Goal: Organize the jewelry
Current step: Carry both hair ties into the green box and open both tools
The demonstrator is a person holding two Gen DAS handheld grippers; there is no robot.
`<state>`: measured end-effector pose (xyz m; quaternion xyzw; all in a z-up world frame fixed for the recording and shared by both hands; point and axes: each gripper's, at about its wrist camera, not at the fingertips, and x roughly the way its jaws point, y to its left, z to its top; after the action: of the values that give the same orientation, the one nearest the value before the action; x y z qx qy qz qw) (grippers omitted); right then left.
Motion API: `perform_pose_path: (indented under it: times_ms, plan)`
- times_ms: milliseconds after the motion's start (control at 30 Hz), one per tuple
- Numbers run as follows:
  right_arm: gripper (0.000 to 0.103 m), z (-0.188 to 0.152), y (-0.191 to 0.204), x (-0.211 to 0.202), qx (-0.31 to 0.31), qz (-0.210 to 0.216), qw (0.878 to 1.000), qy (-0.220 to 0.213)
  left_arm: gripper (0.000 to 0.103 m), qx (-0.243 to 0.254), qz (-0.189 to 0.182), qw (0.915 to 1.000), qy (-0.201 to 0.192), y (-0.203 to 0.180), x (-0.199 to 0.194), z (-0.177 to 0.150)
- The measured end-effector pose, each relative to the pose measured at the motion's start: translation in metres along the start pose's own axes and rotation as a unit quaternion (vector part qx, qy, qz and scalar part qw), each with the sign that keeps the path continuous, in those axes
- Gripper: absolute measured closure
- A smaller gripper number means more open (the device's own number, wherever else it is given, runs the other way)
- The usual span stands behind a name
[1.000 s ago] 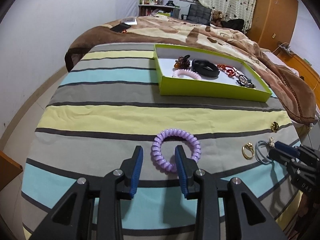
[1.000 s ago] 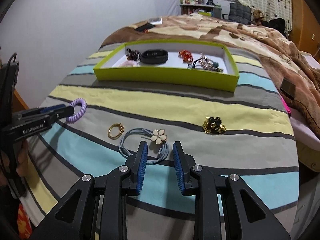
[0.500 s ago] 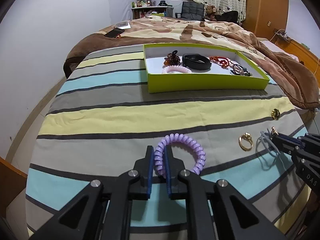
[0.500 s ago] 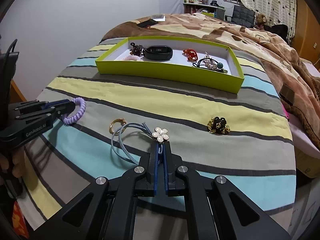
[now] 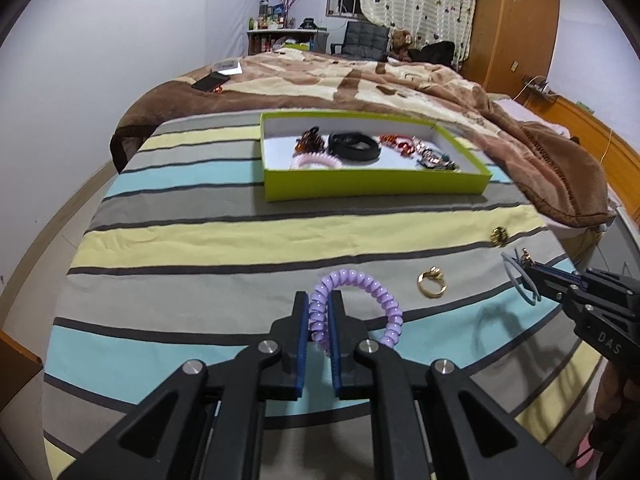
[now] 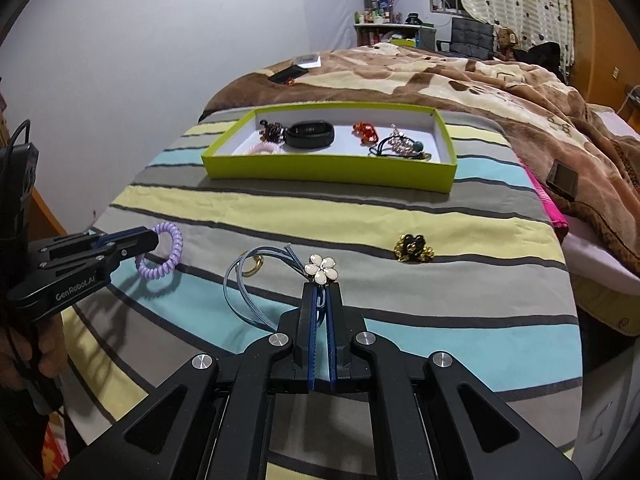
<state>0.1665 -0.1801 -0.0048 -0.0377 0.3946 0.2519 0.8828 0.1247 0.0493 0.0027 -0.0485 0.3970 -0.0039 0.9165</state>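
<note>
The green box (image 6: 328, 168) near the striped sheet's far edge holds hair ties and a black band (image 6: 310, 135), while the left gripper (image 5: 320, 312) clamps a purple coil tie (image 5: 372, 292) and the right gripper (image 6: 321, 296) pinches a blue flower tie (image 6: 320, 268) near the front edge.

Striped bedsheet (image 5: 240, 240) in grey, pale yellow and light blue bands covered the near end of the bed. Brown and cream patterned blanket (image 5: 360, 84) lay bunched beyond the sheet and down its right side. Dark phone (image 5: 211, 81) and a small white box (image 5: 227, 66) rested on the blanket's far left corner. Beyond the blanket stood a cluttered shelf (image 5: 276, 36), a dark chair (image 5: 366, 38) and a brown teddy bear (image 5: 402, 40). Dotted curtain (image 5: 416, 4) hung behind the bear; wooden wardrobe (image 5: 516, 24) stood right of the curtain.
</note>
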Motion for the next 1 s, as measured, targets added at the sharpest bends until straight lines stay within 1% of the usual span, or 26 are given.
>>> perform_pose_path:
  times_ms: [233, 400, 700, 1000]
  plan:
    - [0.099, 0.016, -0.006, -0.012, 0.008, -0.001, 1.000, -0.020, 0.093, 0.005, -0.012, 0.9997, -0.021, -0.004, -0.011, 0.016]
    - [0.099, 0.029, -0.010, -0.015, 0.004, -0.003, 1.000, -0.027, 0.093, 0.017, -0.013, 0.9992, -0.033, -0.006, -0.013, 0.031]
    - [0.099, 0.057, -0.022, -0.012, 0.006, -0.006, 0.999, -0.033, 0.093, 0.034, -0.014, 0.9981, -0.049, -0.009, -0.012, 0.062]
    - [0.099, 0.086, -0.032, 0.003, 0.002, -0.014, 0.999, -0.040, 0.093, 0.037, -0.017, 0.9975, -0.058, -0.013, 0.003, 0.093]
